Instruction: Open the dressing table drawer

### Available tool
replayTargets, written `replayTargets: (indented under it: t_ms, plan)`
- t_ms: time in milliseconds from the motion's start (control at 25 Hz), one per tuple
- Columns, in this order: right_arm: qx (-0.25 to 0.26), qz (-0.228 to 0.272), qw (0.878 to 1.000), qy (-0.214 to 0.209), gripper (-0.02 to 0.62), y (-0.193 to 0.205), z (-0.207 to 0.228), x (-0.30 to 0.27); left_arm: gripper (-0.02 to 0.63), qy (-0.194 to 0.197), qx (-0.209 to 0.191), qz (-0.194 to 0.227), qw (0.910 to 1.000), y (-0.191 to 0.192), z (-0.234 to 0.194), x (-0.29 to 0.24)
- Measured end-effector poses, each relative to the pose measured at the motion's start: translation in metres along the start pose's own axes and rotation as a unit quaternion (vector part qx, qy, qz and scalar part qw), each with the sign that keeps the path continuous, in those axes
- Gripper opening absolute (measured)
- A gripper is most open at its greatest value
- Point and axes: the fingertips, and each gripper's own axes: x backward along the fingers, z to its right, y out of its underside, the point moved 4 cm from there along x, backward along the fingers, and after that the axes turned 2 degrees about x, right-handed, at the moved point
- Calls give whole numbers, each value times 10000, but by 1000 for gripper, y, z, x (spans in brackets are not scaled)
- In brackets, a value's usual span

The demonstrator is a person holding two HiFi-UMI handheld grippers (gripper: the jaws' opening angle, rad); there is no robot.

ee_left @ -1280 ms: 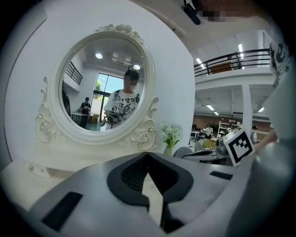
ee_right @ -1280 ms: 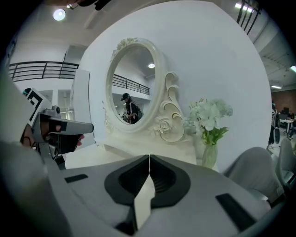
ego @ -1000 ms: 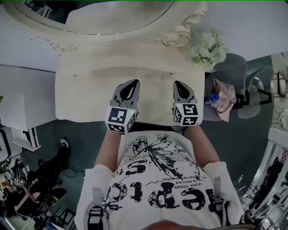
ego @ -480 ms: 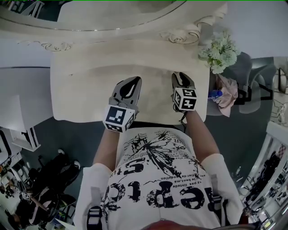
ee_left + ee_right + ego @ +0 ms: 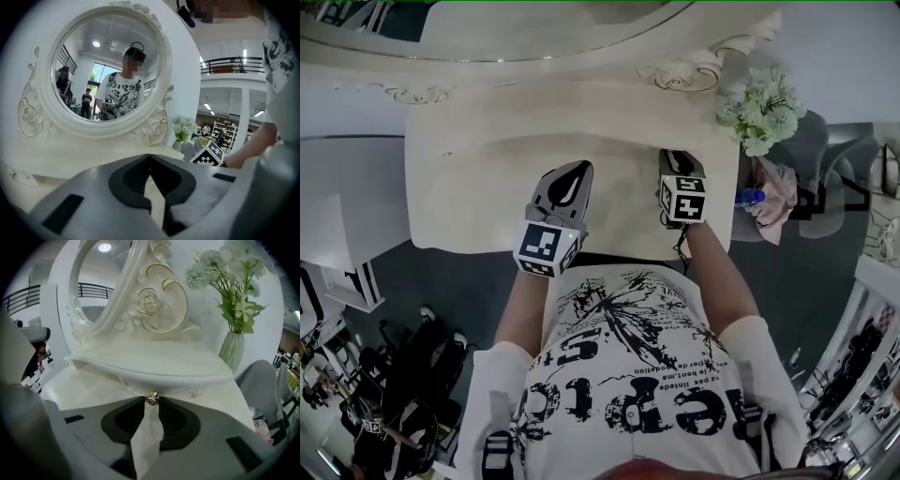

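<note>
The white dressing table (image 5: 469, 187) carries a round mirror (image 5: 108, 70) over a low raised shelf. A small metal drawer knob (image 5: 151, 398) sits on the front below that shelf. My right gripper (image 5: 151, 400) points down at it, its jaws closing, the knob between the two fingertips and touching both. From the head view the right gripper (image 5: 675, 157) is at the table's right, under the shelf edge. My left gripper (image 5: 578, 169) hovers over the tabletop's middle, tips together with nothing held; the left gripper (image 5: 150, 157) faces the mirror.
A vase of white flowers (image 5: 759, 112) stands at the table's right rear corner, close to the right gripper. A grey chair (image 5: 806, 159) with a pink cloth (image 5: 773, 202) is just right of the table. Another small knob (image 5: 13, 174) shows far left.
My right gripper has gone forward and down to the shelf front on the right. The left gripper has barely shifted.
</note>
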Motion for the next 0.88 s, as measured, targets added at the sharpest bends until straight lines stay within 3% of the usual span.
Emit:
replayTargets:
  t_ms: [880]
  plan:
    - [-255, -260, 9992, -181, 104, 37, -16, 34, 18, -236, -72, 202, 9995, -14, 16, 26]
